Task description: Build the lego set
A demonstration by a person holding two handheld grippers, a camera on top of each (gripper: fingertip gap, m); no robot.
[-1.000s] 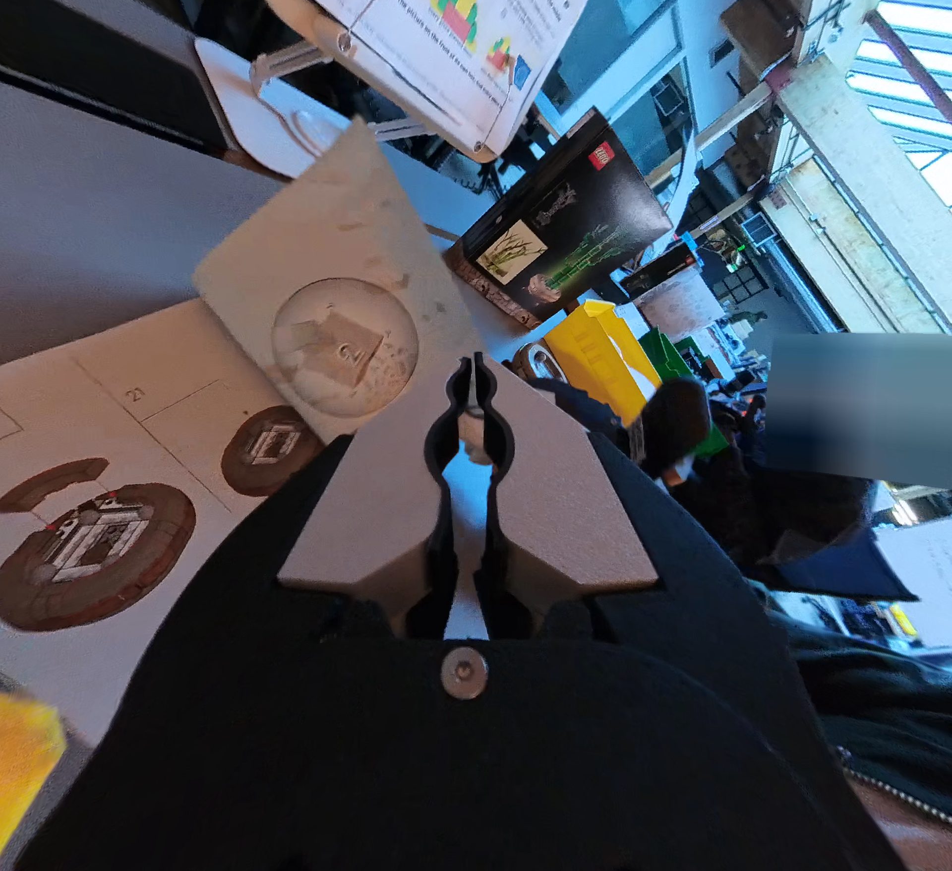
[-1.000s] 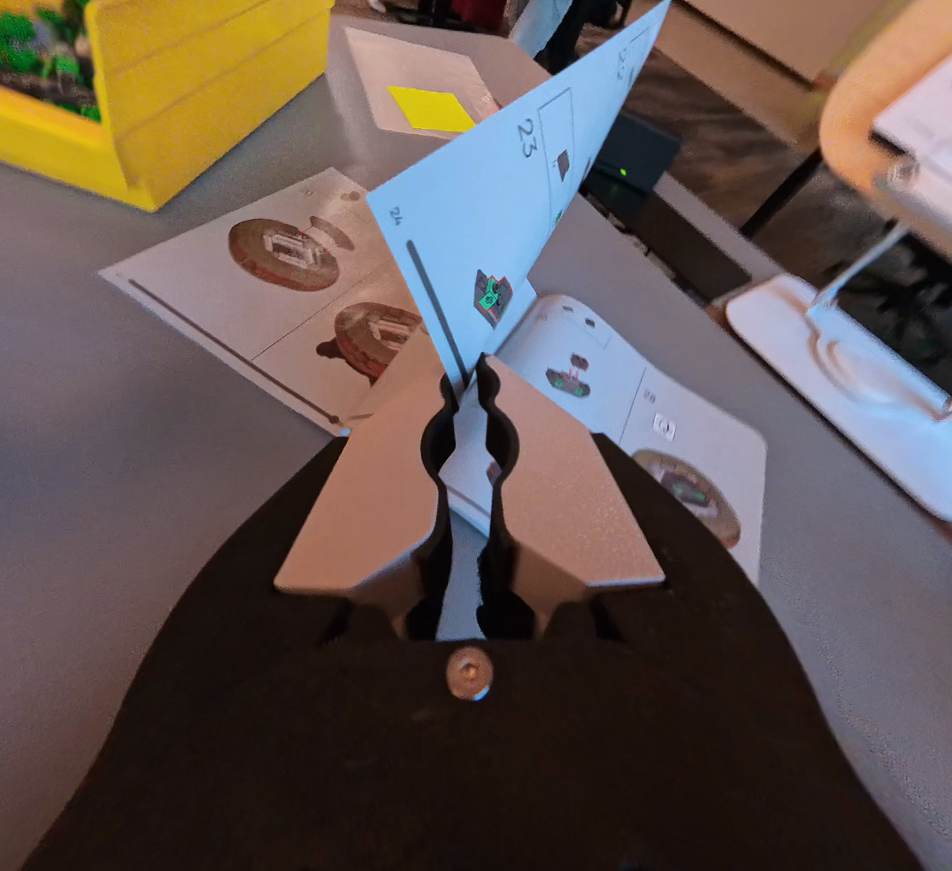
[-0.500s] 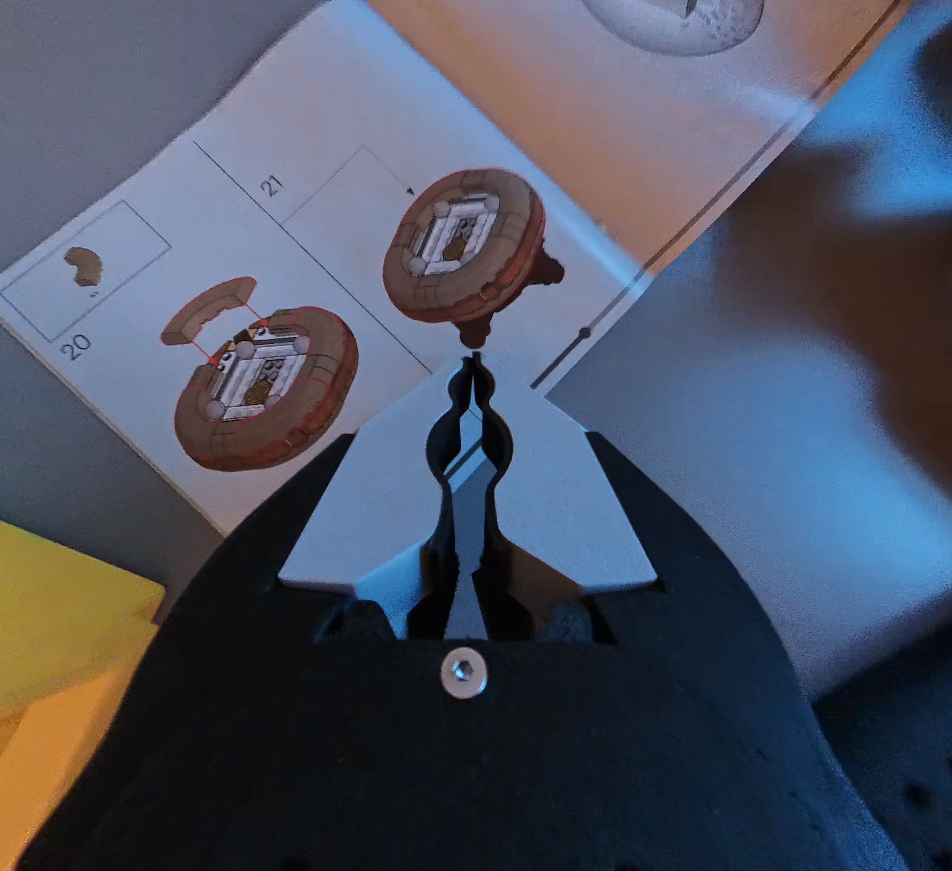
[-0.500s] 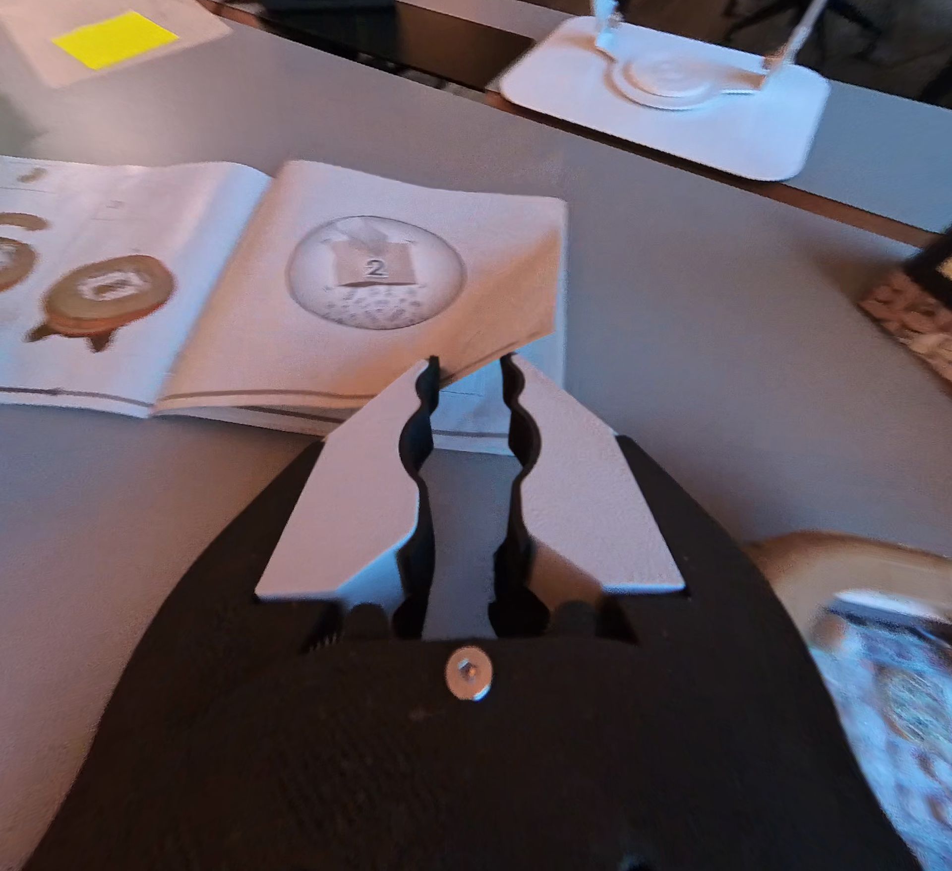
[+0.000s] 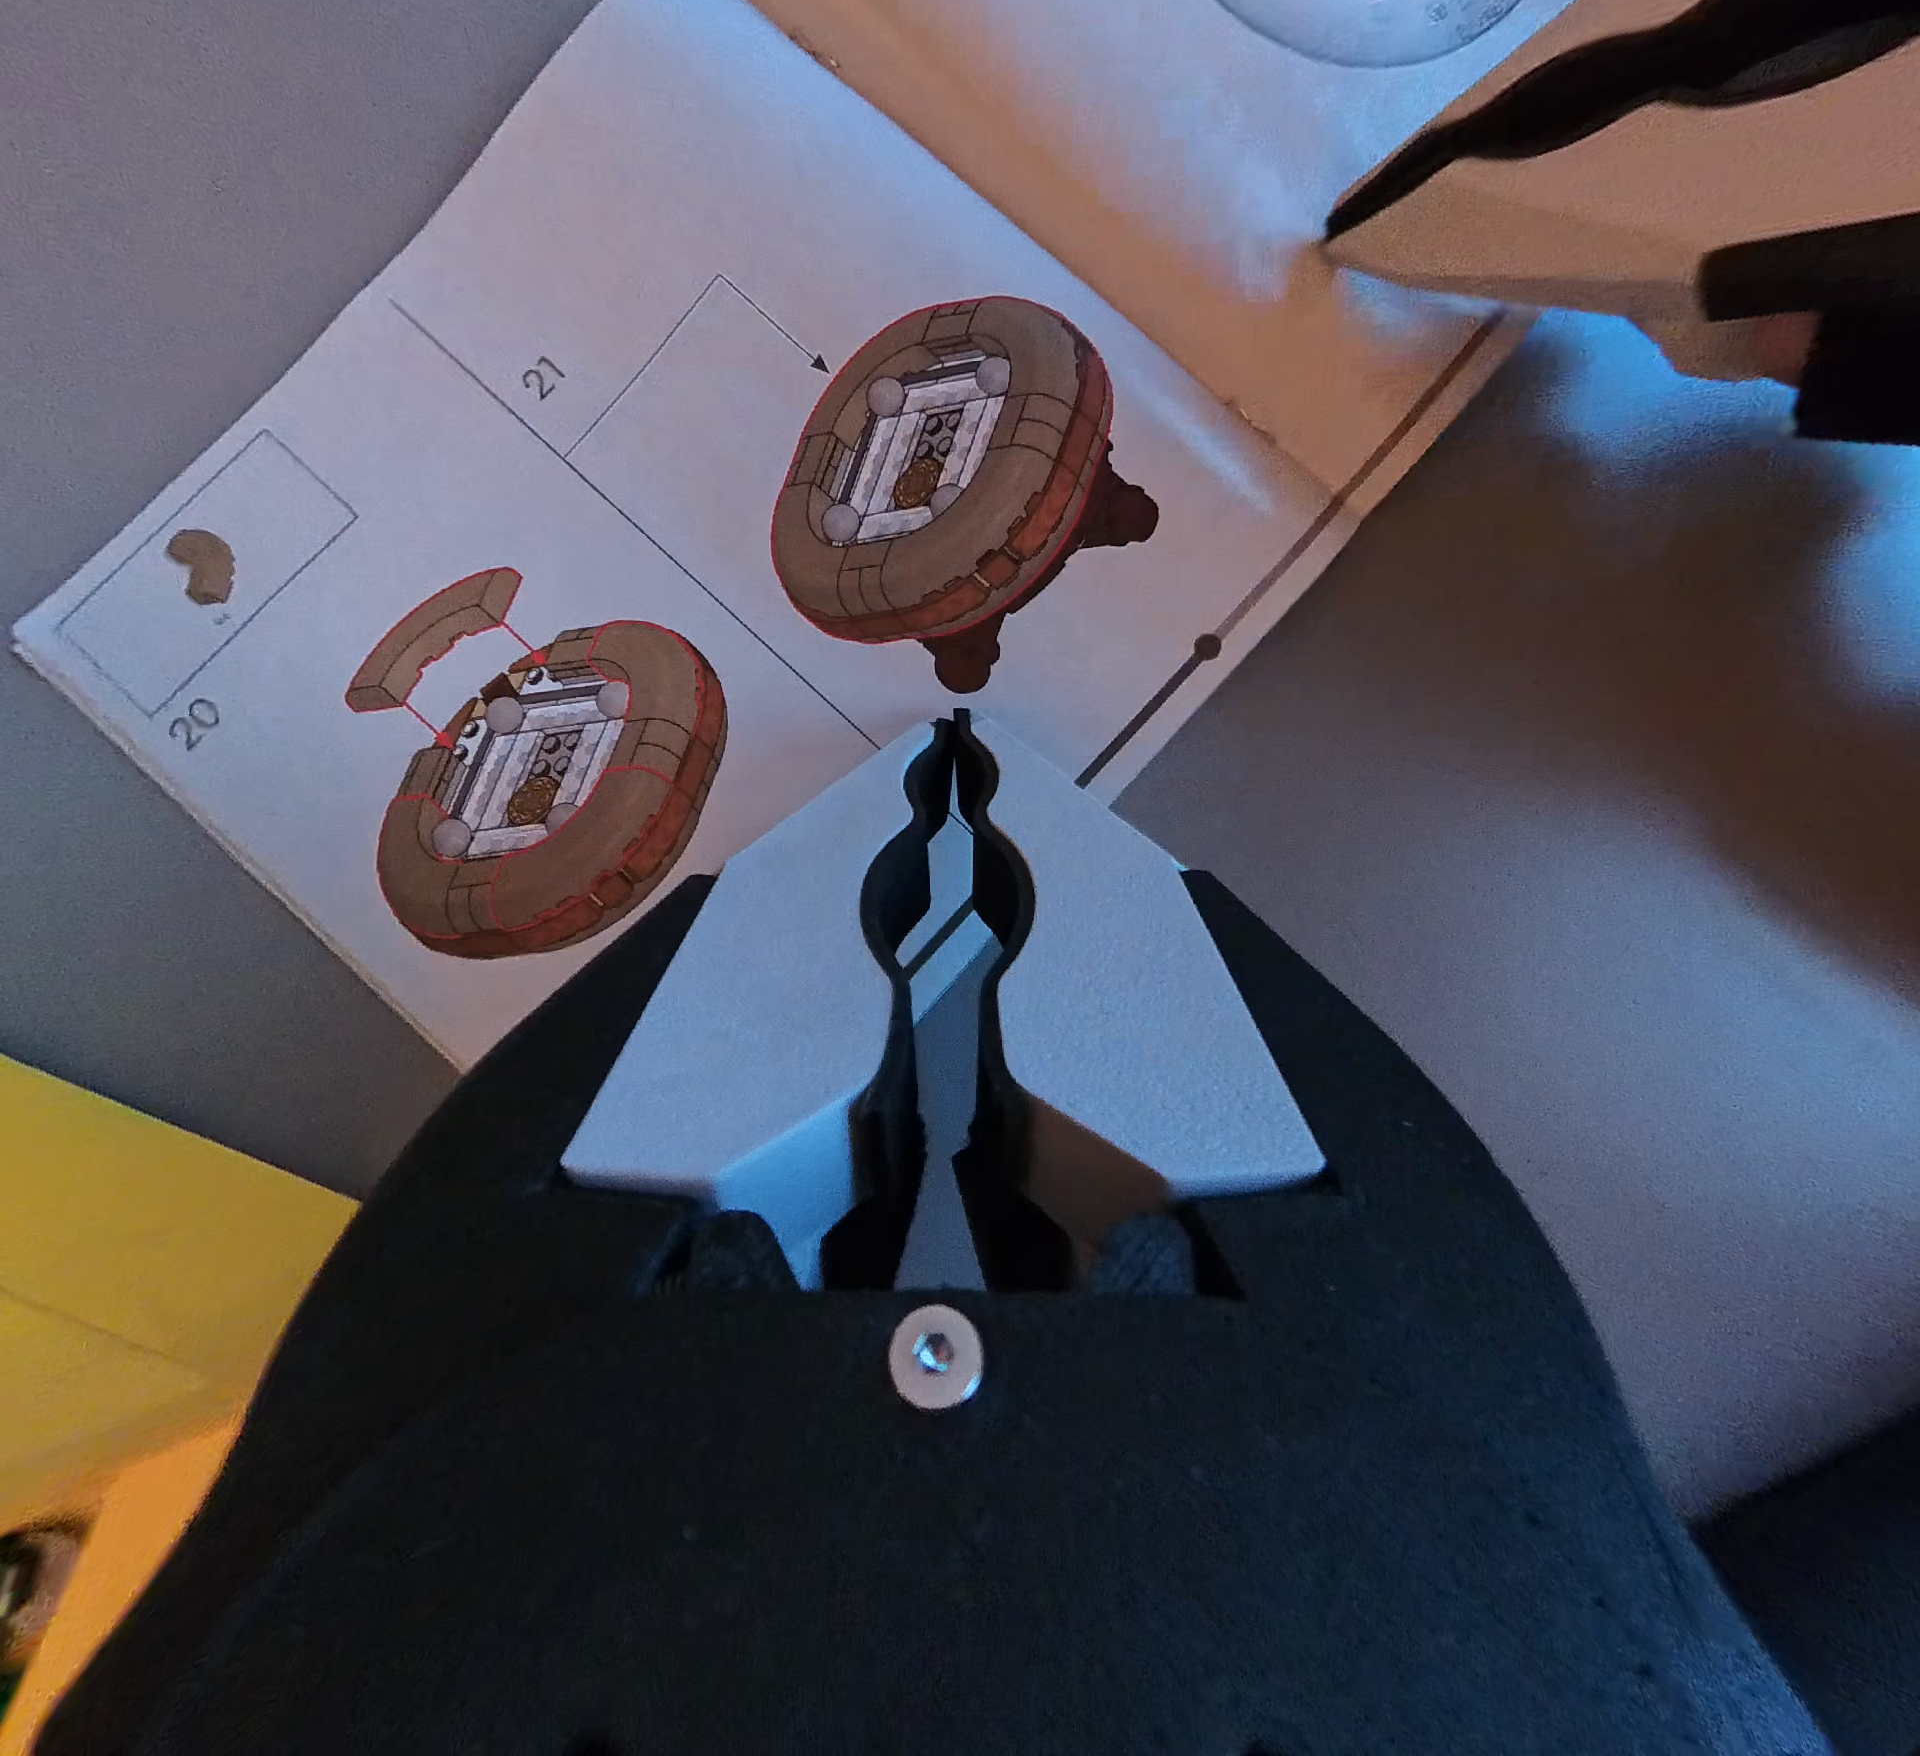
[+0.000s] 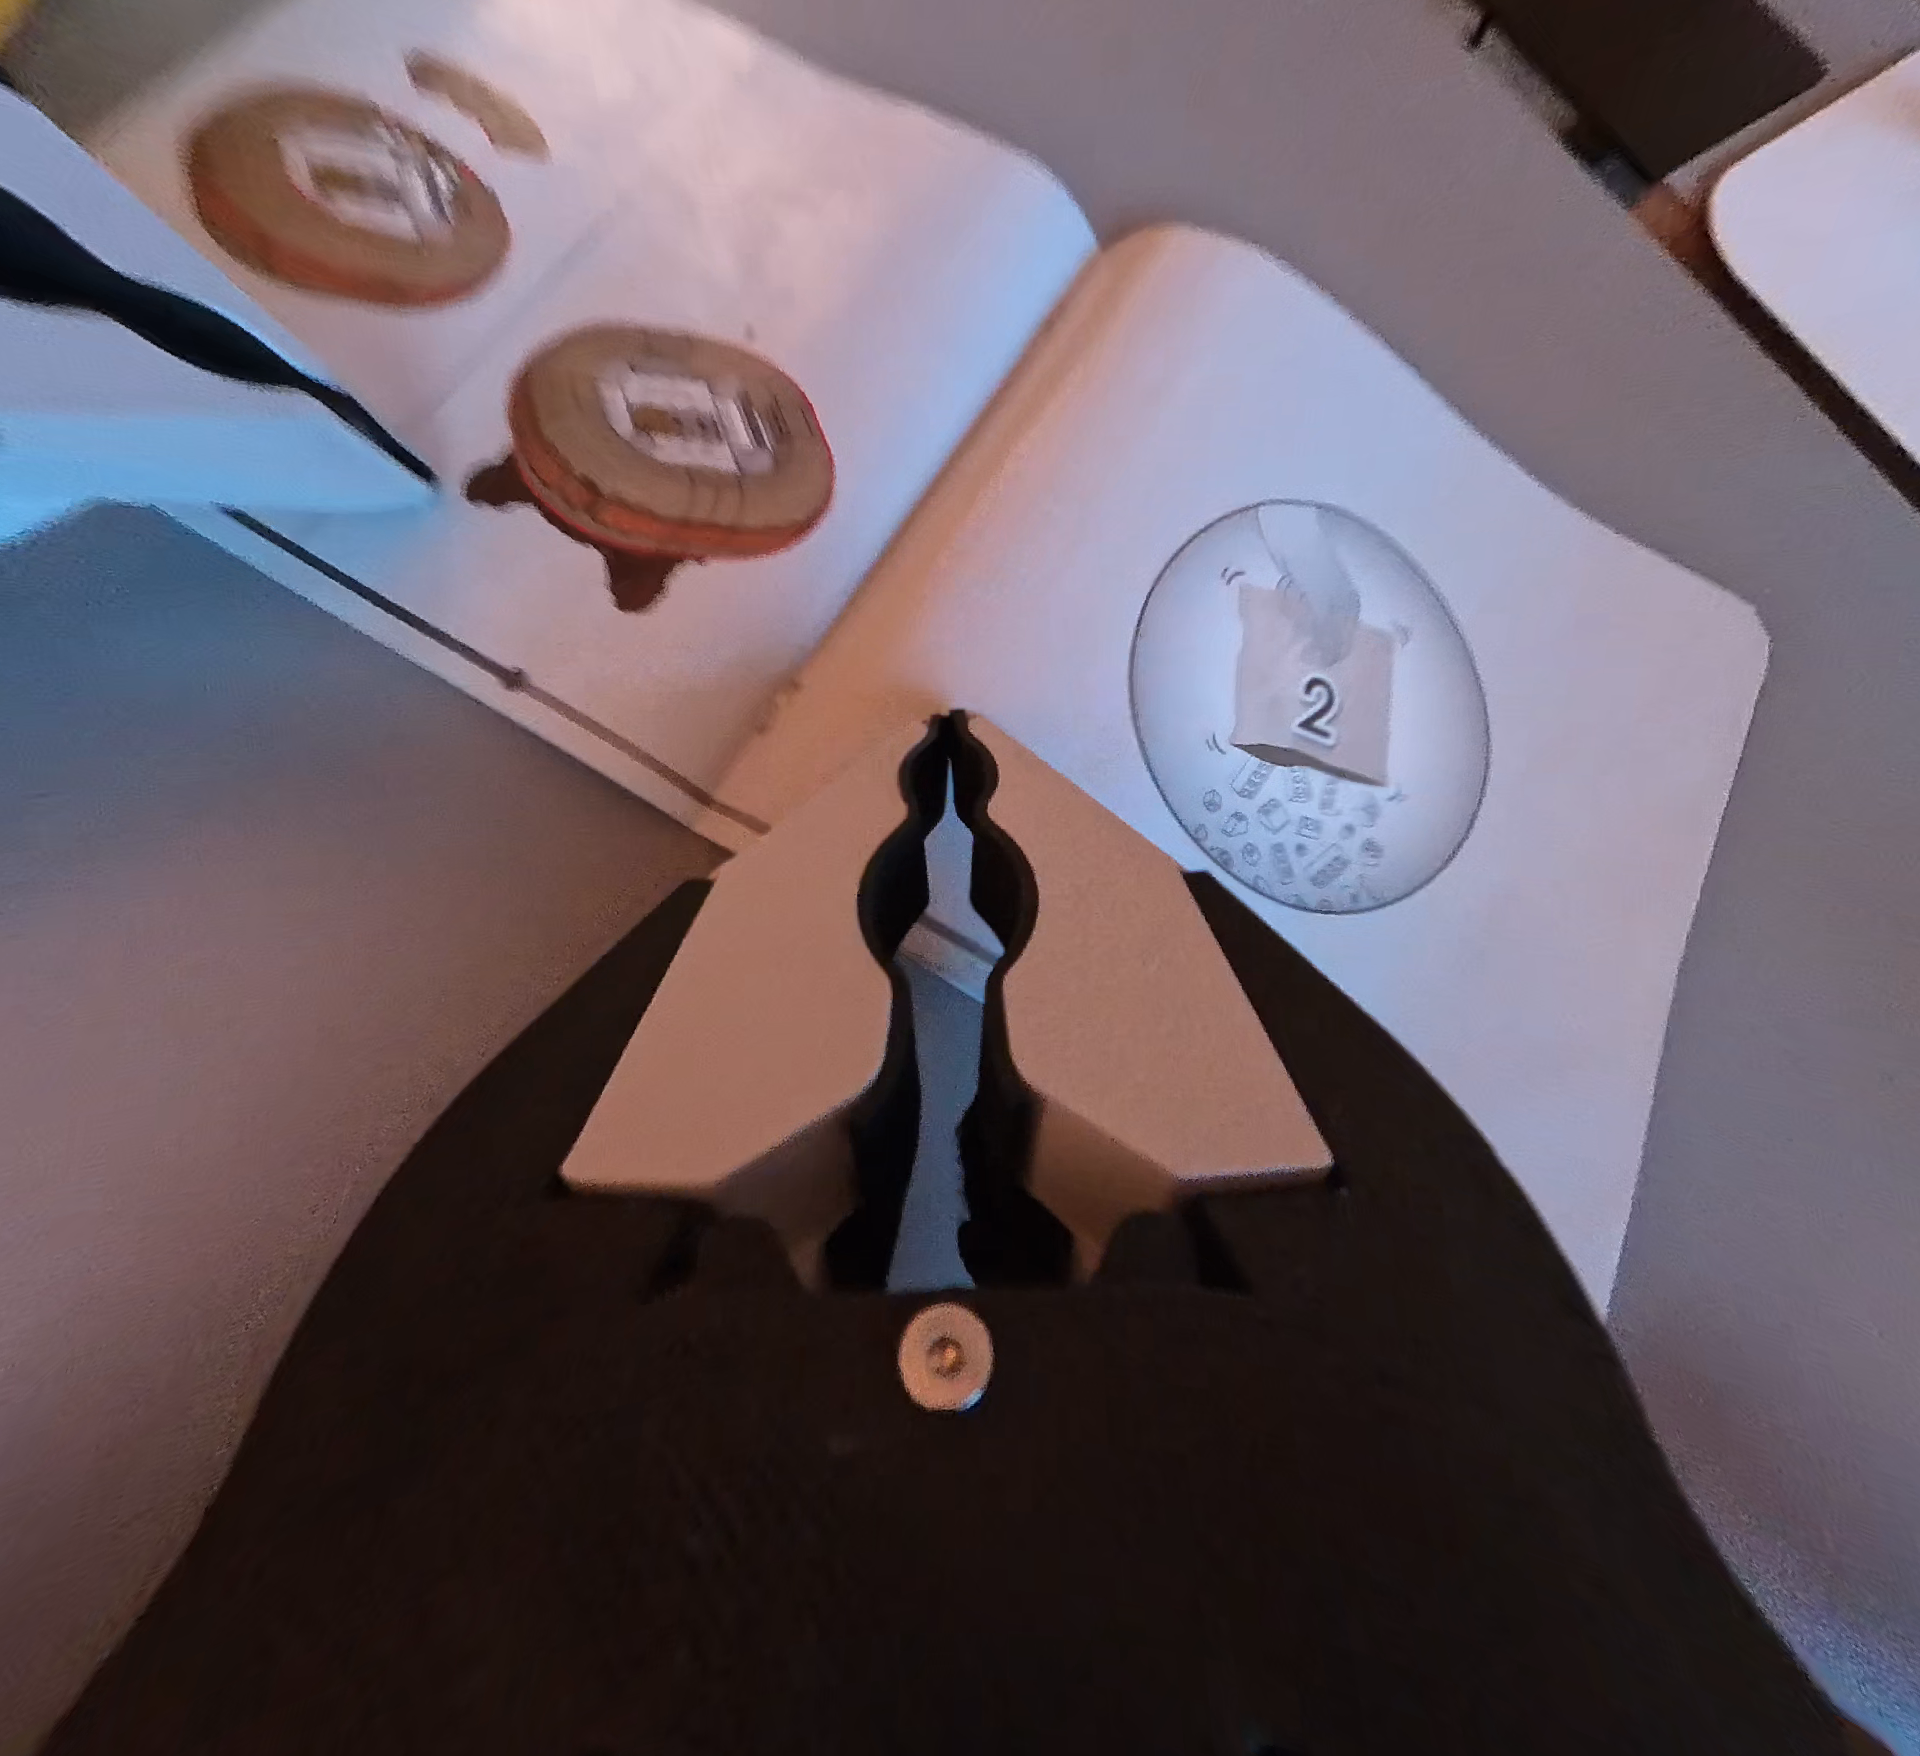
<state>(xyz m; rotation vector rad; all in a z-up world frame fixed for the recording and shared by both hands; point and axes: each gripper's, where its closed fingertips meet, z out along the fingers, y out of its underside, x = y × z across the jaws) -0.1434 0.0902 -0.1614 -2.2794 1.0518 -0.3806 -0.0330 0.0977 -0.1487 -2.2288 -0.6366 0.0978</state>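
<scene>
Your left gripper (image 5: 960, 719) has its fingers pressed together at the tips with nothing between them, and it hangs just over the lower edge of the left-hand page of the open instruction booklet (image 5: 665, 272). Your right gripper (image 6: 952, 721) is likewise pinched closed and empty, poised over the bottom edge of the right-hand page near the spine. You seem to have both tools closed so the tips act as blunt points that can press the pages flat without catching the paper; that is a judgement, and whether either tip touches the page cannot be told. The booklet lies spread on the grey table (image 5: 187, 96), its left page showing a round brown base in two steps, its right page a grey circle with a numbered bag pouring out pieces. That suggests you are at the break between bags, reading rather than building. No loose bricks show in either view. A yellow bin (image 5: 125, 1291) sits just beside the booklet's near corner in the left wrist view, probably kept close for parts. A white base (image 6: 1839, 252) sits well apart at the far edge.
</scene>
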